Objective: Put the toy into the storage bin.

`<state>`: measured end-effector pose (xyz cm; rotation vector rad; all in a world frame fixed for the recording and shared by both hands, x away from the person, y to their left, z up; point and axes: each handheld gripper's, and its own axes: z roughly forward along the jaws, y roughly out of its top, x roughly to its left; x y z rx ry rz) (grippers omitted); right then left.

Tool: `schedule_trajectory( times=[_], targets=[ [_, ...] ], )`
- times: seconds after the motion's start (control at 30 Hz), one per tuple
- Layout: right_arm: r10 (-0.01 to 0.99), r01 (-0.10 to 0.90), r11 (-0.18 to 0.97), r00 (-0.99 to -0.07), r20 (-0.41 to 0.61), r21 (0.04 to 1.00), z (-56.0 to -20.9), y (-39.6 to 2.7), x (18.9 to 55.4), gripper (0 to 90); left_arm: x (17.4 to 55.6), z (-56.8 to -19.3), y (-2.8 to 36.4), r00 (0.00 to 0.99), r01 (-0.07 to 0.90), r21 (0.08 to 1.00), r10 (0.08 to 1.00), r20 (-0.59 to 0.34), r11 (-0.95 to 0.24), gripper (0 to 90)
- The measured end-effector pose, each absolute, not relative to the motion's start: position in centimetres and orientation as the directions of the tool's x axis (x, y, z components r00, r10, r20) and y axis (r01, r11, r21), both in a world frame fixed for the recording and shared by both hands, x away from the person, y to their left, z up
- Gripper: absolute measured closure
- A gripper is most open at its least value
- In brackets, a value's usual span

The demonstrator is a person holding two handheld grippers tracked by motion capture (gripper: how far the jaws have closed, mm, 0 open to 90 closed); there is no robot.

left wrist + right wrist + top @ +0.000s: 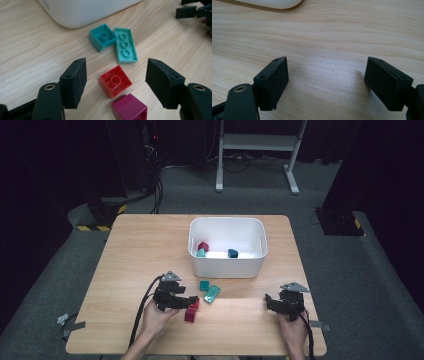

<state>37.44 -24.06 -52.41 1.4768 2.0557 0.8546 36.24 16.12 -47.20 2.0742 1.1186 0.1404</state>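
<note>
Magenta plastic is seen nearest of all: a magenta brick lies on the wooden counter, just in front of a red brick, corner to corner with it. The red brick, the landmark here, is framed by the left tongs, whose jaws are held wide apart on either side of it without touching it; nothing is gripped. Just beyond the red brick a mint long brick is laid hollow side up, and a teal square brick is set against its left edge. Well to the right of the red brick, the right tongs are held open over bare wood, with nothing between the jaws. Farther beyond the red brick stands a white bin, in which three small bricks are seen.
</note>
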Motion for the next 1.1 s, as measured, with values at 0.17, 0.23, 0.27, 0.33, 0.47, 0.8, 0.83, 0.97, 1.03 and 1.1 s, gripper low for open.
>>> schedule_trajectory(
  times=[0.17, 0.23, 0.27, 0.33, 0.47, 0.8, 0.83, 0.97, 1.03, 1.1],
  targets=[
    [0.949, 0.660, 0.229, -0.314, -0.014, 0.716, -52.4, -24.1, 37.4, 19.3, 36.1, -48.0, 15.3, 0.606, 0.678, 0.652, 0.760, -0.234, -0.340, 33.1],
    [0.949, 0.660, 0.228, -0.313, -0.014, 0.716, -52.4, -24.1, 37.4, 19.2, 36.2, -48.3, 15.0, 0.607, 0.682, 0.639, 0.763, -0.223, -0.356, 33.0],
    [0.949, 0.659, 0.229, -0.314, -0.014, 0.716, -52.4, -24.1, 37.4, 19.3, 36.2, -48.5, 14.8, 0.606, 0.683, 0.637, 0.765, -0.219, -0.359, 32.9],
    [0.950, 0.660, 0.228, -0.313, -0.014, 0.716, -52.4, -24.1, 37.4, 19.3, 36.2, -48.8, 14.5, 0.605, 0.689, 0.626, 0.766, -0.219, -0.365, 32.9],
    [0.950, 0.660, 0.228, -0.313, -0.014, 0.716, -52.4, -24.1, 37.4, 19.2, 36.2, -49.3, 14.1, 0.594, 0.698, 0.614, 0.776, -0.210, -0.369, 32.9],
    [0.950, 0.660, 0.228, -0.313, -0.014, 0.716, -52.4, -24.1, 37.4, 19.2, 36.6, -50.1, 13.8, 0.575, 0.717, 0.589, 0.793, -0.201, -0.371, 36.2],
    [0.950, 0.660, 0.228, -0.313, -0.014, 0.716, -52.4, -24.1, 37.4, 19.2, 36.7, -50.1, 13.8, 0.573, 0.719, 0.589, 0.794, -0.203, -0.368, 37.2],
    [0.950, 0.660, 0.228, -0.313, -0.014, 0.716, -52.4, -24.1, 37.4, 19.2, 36.9, -50.3, 14.0, 0.571, 0.719, 0.590, 0.795, -0.202, -0.367, 40.6],
    [0.950, 0.660, 0.228, -0.313, -0.014, 0.716, -52.4, -24.1, 37.4, 19.2, 37.0, -50.4, 14.1, 0.567, 0.719, 0.594, 0.799, -0.200, -0.362, 43.4],
    [0.950, 0.660, 0.228, -0.313, -0.014, 0.716, -52.4, -24.1, 37.4, 19.2, 37.1, -50.4, 14.2, 0.564, 0.721, 0.594, 0.800, -0.204, -0.357, 45.0]
  ],
)
